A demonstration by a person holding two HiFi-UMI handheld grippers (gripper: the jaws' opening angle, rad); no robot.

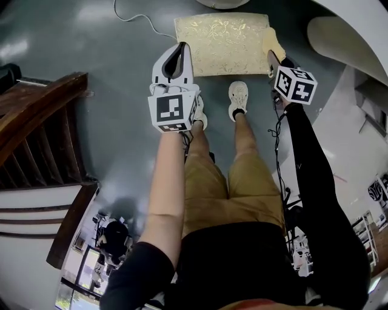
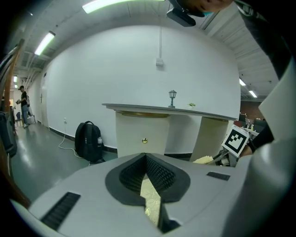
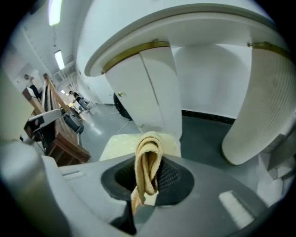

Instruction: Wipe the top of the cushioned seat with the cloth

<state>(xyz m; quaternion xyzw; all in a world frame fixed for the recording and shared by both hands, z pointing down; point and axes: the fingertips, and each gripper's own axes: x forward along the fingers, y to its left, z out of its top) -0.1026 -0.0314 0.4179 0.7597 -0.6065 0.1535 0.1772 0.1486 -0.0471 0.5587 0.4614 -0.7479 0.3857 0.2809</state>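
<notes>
Head view showed the pale gold, leaf-patterned rectangular cushioned seat (image 1: 221, 42) lying low on the grey floor (image 1: 109, 72), just ahead of the person's white sneakers (image 1: 237, 100). The folded yellow cloth (image 3: 148, 159) was beside the seat's right edge, clenched between the fingers of the right gripper (image 3: 146, 178); in the right gripper view it looped up out of the ribbed pads, with the seat behind it. The left gripper (image 1: 180, 48) pointed at the seat's near left corner. In the left gripper view its fingers (image 2: 159, 176) met at their tips, pinched together on nothing, with a sliver of the patterned seat showing through the gap below. A thin white cable (image 1: 136, 18) trailed across the floor left of the seat. Dark wooden furniture (image 1: 36, 121) stood well apart at the left. A black backpack (image 2: 88, 141) leaned against the far white wall.
</notes>
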